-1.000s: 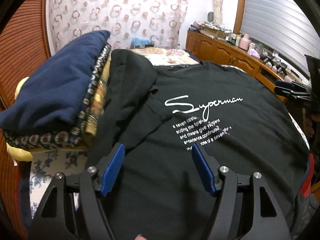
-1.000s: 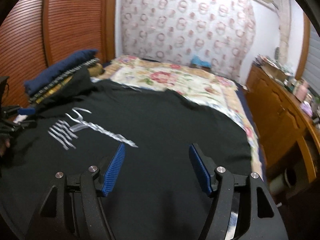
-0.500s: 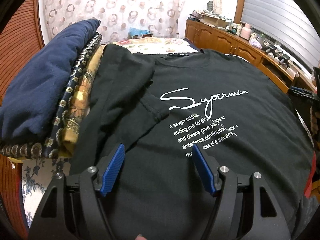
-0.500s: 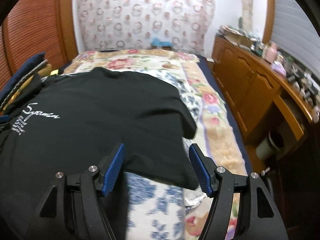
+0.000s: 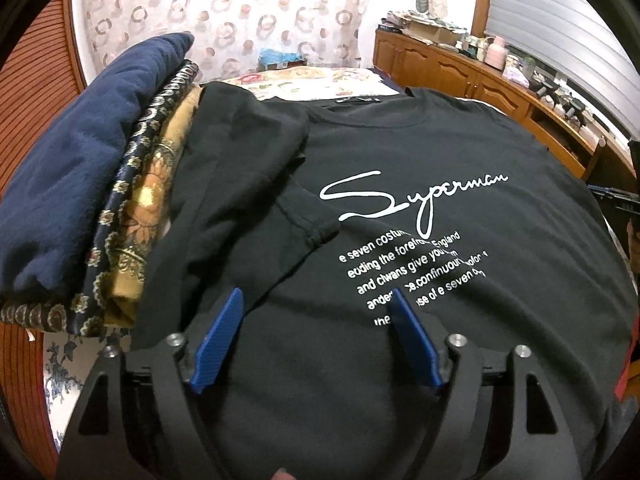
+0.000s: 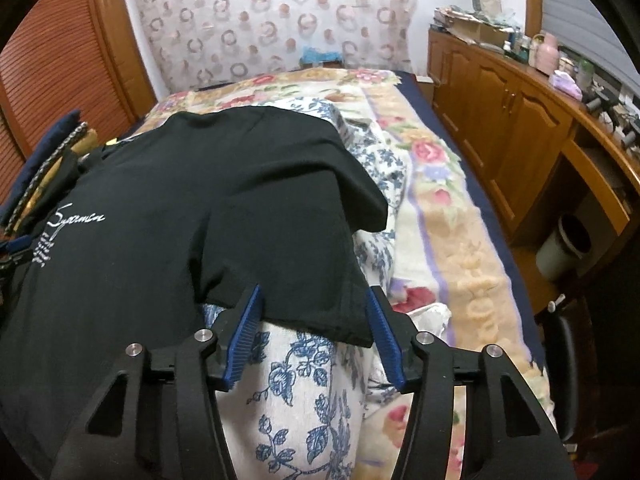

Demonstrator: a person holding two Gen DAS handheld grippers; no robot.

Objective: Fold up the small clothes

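Bedroom, floral bedspread (image 6: pixel 452 248) underfoot of everything, wooden cabinets (image 6: pixel 500 92) along the right wall. Nearest in the right wrist view: right gripper (image 6: pixel 316 320), jaws only partly open and just been closing, straddling the loose hem corner of the black T-shirt (image 6: pixel 224 208), pads beside the cloth but not visibly pressing it. Swung across from the middle of the shirt to its right edge within the last second, so now lined up on the sleeve (image 6: pixel 352 184) side that hangs off onto the blue-flowered sheet (image 6: pixel 304 400).

Nearest in the left wrist view: left gripper (image 5: pixel 316 320), jaws wide and just been opening further, nothing between them, hovering over the shirt front below the white "Superman" print (image 5: pixel 412 200). Framing a little closer than a second ago (print larger, left sleeve already lying folded inward over the chest). Beyond and to the left, stack of folded bedding (image 5: pixel 92 200), navy on top, touching the shirt's edge. Farther back, patterned curtain (image 5: pixel 224 12).

Probable meaning: left side done, right side next, grip on that hem corner about to be taken.
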